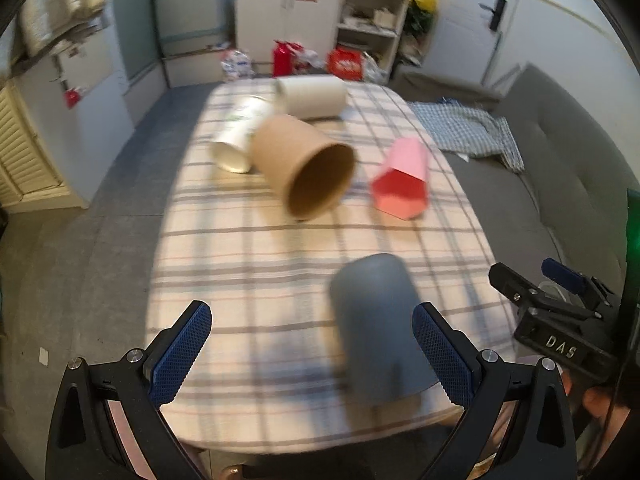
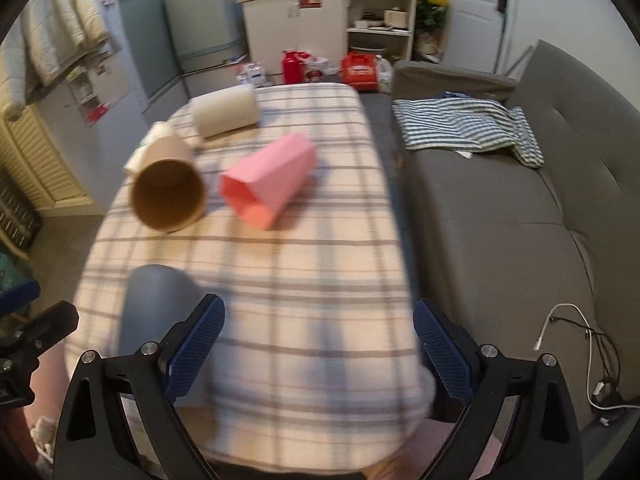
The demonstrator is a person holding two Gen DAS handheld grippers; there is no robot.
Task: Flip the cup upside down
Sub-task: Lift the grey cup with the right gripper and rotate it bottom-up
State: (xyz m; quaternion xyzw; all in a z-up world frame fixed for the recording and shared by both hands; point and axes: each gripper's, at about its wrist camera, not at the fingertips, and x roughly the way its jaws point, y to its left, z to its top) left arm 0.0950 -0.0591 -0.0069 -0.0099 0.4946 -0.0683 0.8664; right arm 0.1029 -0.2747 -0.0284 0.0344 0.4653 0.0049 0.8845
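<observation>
A grey-blue cup (image 1: pixel 376 328) stands upside down near the front edge of the plaid-covered table (image 1: pixel 248 264); it also shows in the right wrist view (image 2: pixel 156 308). My left gripper (image 1: pixel 312 356) is open and empty, its right finger beside the cup. My right gripper (image 2: pixel 318 348) is open and empty over the table's front edge, right of the cup; it shows in the left wrist view (image 1: pixel 560 304). A brown cup (image 1: pixel 308 168), a pink cup (image 1: pixel 404 180), a white cup (image 1: pixel 240 136) and a cream cup (image 1: pixel 314 98) lie on their sides.
A grey sofa (image 2: pixel 520 200) with a striped cloth (image 2: pixel 468 124) stands right of the table. A white cable (image 2: pixel 560 328) lies on the sofa. Cabinets, shelves and red bags (image 2: pixel 360 68) are at the far wall.
</observation>
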